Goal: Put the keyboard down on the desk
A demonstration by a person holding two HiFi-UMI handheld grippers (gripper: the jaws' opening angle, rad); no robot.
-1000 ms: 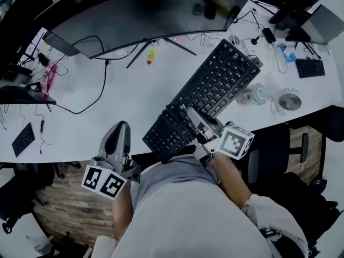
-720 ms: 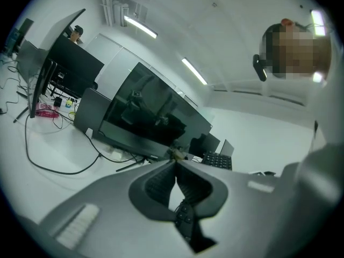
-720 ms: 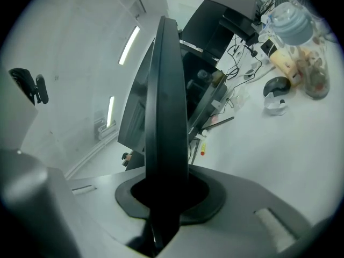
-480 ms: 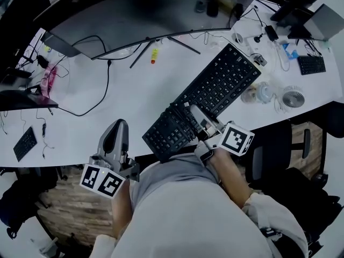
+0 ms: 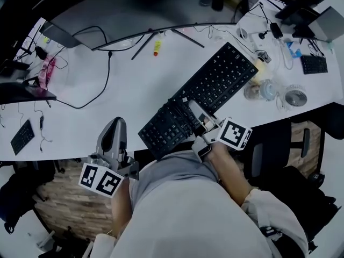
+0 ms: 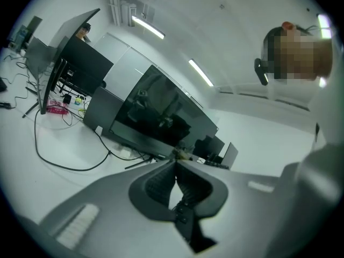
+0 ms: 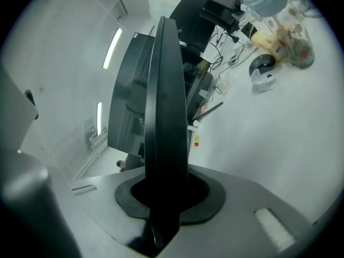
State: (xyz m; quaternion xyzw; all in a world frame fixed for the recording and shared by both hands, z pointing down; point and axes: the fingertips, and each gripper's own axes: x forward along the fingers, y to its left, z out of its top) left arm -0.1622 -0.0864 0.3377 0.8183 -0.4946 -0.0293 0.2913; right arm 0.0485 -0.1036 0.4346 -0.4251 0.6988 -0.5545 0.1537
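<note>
A long black keyboard (image 5: 201,93) lies slantwise over the white desk (image 5: 134,101), and its near end sticks out past the desk's front edge. My right gripper (image 5: 187,108) is shut on the keyboard's near long edge, with its marker cube toward my body. In the right gripper view the keyboard (image 7: 165,117) runs edge-on between the jaws of the right gripper (image 7: 161,198). Whether the keyboard rests on the desk I cannot tell. My left gripper (image 5: 117,126) hangs at the desk's front edge, left of the keyboard. The left gripper (image 6: 176,164) is shut on nothing.
A wide curved monitor (image 5: 134,15) stands at the back, with a yellow marker (image 5: 157,47) by its stand legs. A black cable (image 5: 102,85) loops on the left. A clear bottle (image 5: 263,87), a small fan (image 5: 295,97) and a second keyboard (image 5: 313,63) crowd the right end.
The keyboard and my right gripper have shifted slightly to the left and toward me. The left gripper has barely moved.
</note>
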